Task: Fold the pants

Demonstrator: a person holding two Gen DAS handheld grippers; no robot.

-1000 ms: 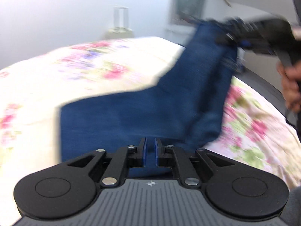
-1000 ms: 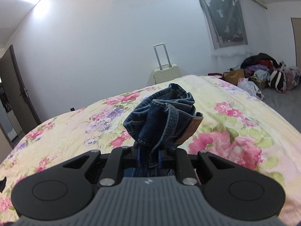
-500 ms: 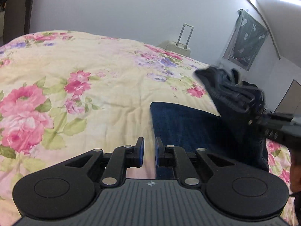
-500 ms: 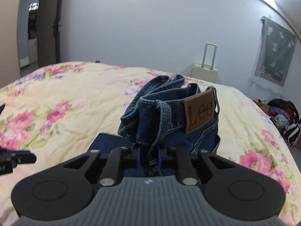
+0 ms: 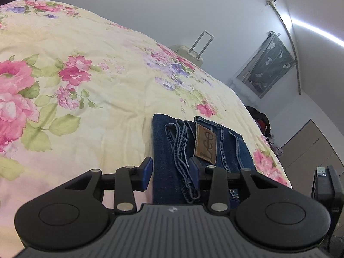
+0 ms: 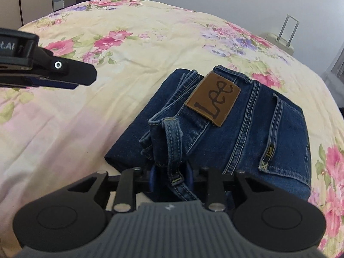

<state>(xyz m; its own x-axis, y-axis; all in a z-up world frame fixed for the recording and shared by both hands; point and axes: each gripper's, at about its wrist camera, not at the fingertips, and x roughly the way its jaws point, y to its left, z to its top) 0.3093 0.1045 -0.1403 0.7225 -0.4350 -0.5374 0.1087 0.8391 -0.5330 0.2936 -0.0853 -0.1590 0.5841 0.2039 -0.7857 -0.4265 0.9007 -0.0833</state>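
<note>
in the left wrist view the left gripper (image 5: pixel 172 173) sits low centre, jaws opening, with the near edge of the folded jeans (image 5: pixel 217 148) between the parted pads but not pinched. the jeans lie just ahead, right of centre, long axis running away up the frame on the floral bedspread (image 5: pixel 86 86). in the right wrist view the right gripper (image 6: pixel 171 177) is also opening; a belt loop (image 6: pixel 173 146) hangs between its pads, grip uncertain. the right one looks nearer. count: one pair of jeans, one leather patch (image 6: pixel 214 100), two grippers, one suitcase (image 5: pixel 189 52).
</note>
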